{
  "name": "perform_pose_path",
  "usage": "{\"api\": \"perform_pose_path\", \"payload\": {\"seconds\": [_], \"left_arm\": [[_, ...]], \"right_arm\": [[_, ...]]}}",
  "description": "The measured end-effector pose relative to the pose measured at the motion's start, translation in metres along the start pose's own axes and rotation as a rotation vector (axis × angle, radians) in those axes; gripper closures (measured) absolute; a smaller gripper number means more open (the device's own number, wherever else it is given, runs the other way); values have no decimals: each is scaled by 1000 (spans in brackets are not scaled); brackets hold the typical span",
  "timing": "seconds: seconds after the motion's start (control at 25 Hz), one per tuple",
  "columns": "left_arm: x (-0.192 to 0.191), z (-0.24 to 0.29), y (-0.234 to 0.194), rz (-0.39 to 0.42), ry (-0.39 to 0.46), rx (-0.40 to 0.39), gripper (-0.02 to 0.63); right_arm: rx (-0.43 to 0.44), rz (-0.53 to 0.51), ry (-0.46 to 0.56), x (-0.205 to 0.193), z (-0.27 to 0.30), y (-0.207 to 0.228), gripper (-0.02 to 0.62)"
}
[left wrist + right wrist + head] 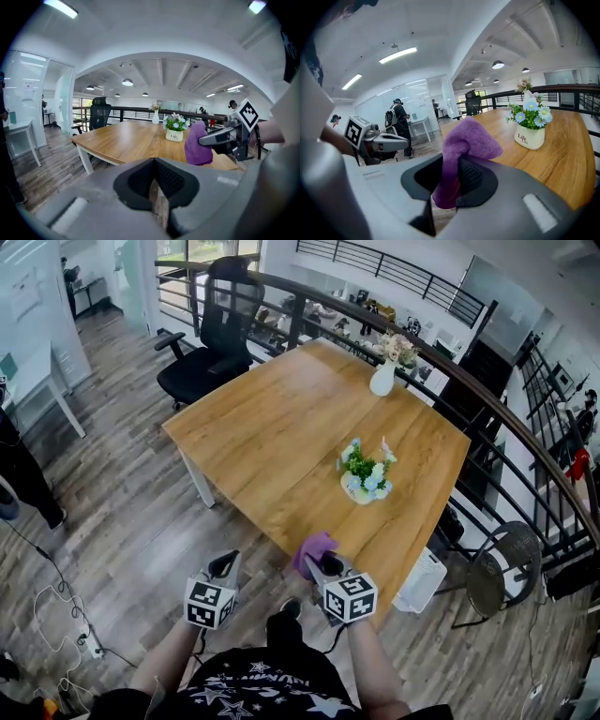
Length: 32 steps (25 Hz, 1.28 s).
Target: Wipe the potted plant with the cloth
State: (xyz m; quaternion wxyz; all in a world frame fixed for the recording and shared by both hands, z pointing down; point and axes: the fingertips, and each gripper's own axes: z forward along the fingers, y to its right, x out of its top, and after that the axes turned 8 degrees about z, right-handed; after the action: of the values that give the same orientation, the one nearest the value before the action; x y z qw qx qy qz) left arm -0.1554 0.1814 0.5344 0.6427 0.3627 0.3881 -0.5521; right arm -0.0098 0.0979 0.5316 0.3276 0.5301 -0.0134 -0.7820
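Observation:
The potted plant [366,472], white and blue flowers in a small white pot, stands on the wooden table [281,427] toward its near right side; it also shows as the pot [175,129] and as the plant [529,124]. My right gripper [321,565] hangs at the table's near edge, shut on a purple cloth [312,552] that sticks up from its jaws [461,154]. To its left my left gripper [223,565] is off the table over the floor, shut with nothing between its jaws. From the left gripper view the cloth [198,144] shows beside the pot.
A white vase of flowers [384,371] stands at the table's far edge. A black office chair [211,338] sits at the far left corner. A railing [487,418] runs along the right, with a round chair [502,573] and a white unit [422,579] below the table's right side. Cables [66,615] lie on the floor.

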Motion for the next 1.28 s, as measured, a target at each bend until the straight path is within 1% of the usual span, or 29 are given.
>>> {"api": "perform_pose_path", "payload": {"seconds": [0.24,0.6,0.72,0.88,1.04,1.16,1.28], "left_arm": [[-14,-47,12,-21,40,4,604],[-24,-86,44,-29,72,-24,604],[-23,-88,54,-27,82,-34,604],[-14,-94,68,-26,93,-31,604],[-7,-103,84,-29,89,-15,604],[-13,-107,99,-41,75,16,604],[-14,-113,126,-48,69,14,604]], "right_arm": [[-15,-23,-10,-27,-30,-36,512],[-53,-47,-11,-55,-77,-64,514],[-65,-59,-11,-57,-89,-63,514],[-58,-72,-26,-54,-98,-56,514],[-21,-84,-32,-49,-106,-57,514],[3,-88,-37,-56,-116,-51,514],[20,-77,-50,-67,-135,-40,514]]}}
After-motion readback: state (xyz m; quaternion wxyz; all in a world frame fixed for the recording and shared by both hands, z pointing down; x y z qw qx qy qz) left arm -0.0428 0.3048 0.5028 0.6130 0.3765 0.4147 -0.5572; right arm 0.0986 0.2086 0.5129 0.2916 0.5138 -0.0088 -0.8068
